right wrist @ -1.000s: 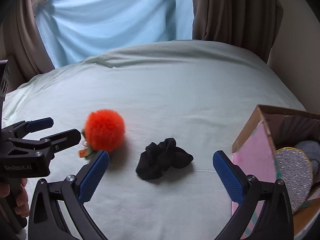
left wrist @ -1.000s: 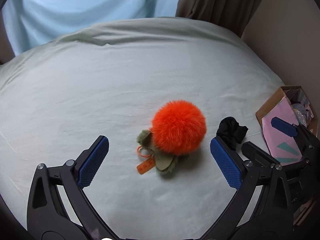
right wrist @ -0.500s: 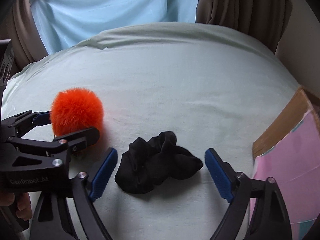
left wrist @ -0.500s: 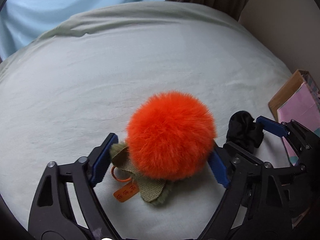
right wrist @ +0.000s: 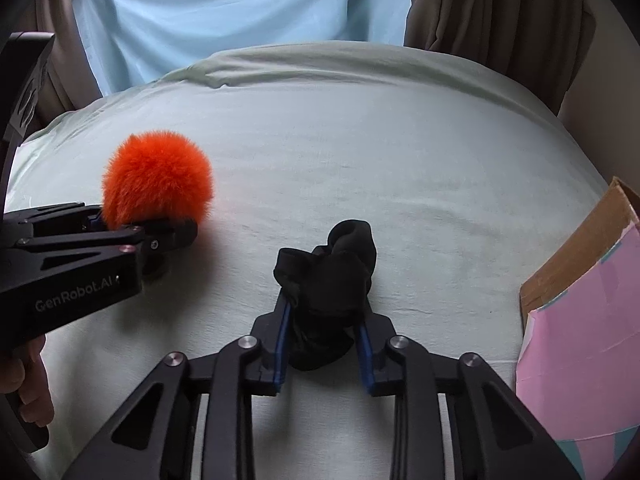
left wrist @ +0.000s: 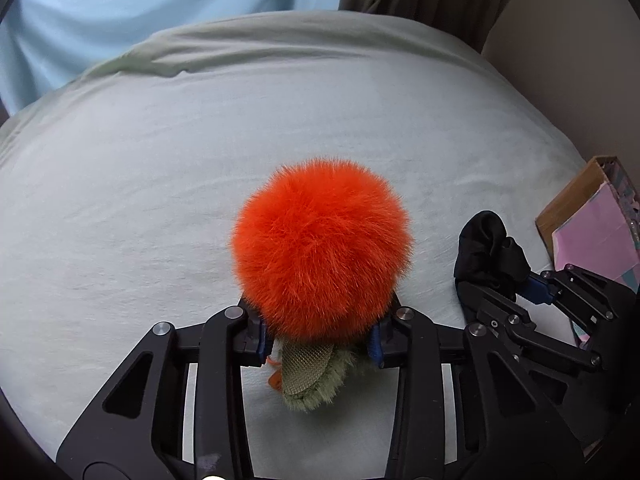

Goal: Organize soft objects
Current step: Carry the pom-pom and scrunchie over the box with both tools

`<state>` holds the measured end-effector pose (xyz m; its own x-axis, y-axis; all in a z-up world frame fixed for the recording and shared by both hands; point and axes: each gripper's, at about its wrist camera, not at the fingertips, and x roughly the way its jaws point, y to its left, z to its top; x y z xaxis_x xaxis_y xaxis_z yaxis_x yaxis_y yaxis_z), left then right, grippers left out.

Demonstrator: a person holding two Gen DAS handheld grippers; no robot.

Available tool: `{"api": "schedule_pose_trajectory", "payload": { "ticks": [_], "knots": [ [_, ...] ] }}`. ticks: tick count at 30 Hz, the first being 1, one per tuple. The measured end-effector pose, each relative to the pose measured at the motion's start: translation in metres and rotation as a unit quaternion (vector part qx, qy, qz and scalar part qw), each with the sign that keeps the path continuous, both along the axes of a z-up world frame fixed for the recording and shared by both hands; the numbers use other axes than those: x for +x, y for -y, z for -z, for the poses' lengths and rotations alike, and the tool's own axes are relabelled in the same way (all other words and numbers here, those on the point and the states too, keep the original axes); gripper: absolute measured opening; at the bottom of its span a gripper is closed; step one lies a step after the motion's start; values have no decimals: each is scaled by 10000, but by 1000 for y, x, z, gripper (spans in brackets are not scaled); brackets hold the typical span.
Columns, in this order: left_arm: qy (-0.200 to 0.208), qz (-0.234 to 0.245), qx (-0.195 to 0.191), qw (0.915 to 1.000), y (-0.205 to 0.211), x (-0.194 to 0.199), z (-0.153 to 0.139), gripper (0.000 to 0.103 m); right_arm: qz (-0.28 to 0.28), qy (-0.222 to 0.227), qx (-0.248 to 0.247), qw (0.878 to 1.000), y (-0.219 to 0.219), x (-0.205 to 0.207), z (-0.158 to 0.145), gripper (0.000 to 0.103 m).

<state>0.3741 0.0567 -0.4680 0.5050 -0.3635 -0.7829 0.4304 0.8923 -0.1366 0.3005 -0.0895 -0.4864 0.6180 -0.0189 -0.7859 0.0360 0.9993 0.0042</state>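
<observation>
The bed (right wrist: 400, 152), under its pale green sheet, carries everything here. At its right edge, at about 3 o'clock from both claws, stands the cardboard box (right wrist: 576, 272) with its pink panel, and that bearing is what the coming move turns on: both soft things most likely have to travel rightward into it.

The right claw (right wrist: 322, 320) is much the nearer to the box. It is clamped on the black cloth bundle (right wrist: 332, 276), whose bulk sticks out toward 12 o'clock past the blue pads, with no clear long axis in the crumpled lump. The left claw (left wrist: 318, 338) lies at 9 o'clock from the right one and is clamped on the base of the orange pompom (left wrist: 322, 248), which bulges forward at 12 o'clock. Its green leaf trim (left wrist: 310, 376) hangs back at 6 o'clock between the fingers. The pompom's path to the box crosses the right claw's place, so the right side should probably go first.

Half a second ago both claws stood wide apart, straddling their targets; now both have closed on them. A second ago each was well short of its item. Whether either item has left the sheet yet is hard to judge from these views; both seem to rest on it.
</observation>
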Motion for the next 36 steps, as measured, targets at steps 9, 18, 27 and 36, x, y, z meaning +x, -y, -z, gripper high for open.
{"api": "schedule_pose_trajectory", "payload": {
  "ticks": [9, 18, 27, 36],
  "knots": [
    [175, -148, 38, 9997, -5, -21, -56, 32, 74, 207, 101, 9997, 6, -20, -56, 25],
    [387, -345, 26, 9987, 7, -64, -157, 32, 154, 440, 249, 9986, 23, -55, -162, 25],
    [510, -504, -73, 9974, 51, -122, -253, 32, 221, 531, 397, 9976, 69, -96, -250, 25],
    [495, -623, -227, 9966, 140, -166, -297, 32, 212, 632, 286, 9974, 158, -136, -305, 25]
  ]
}}
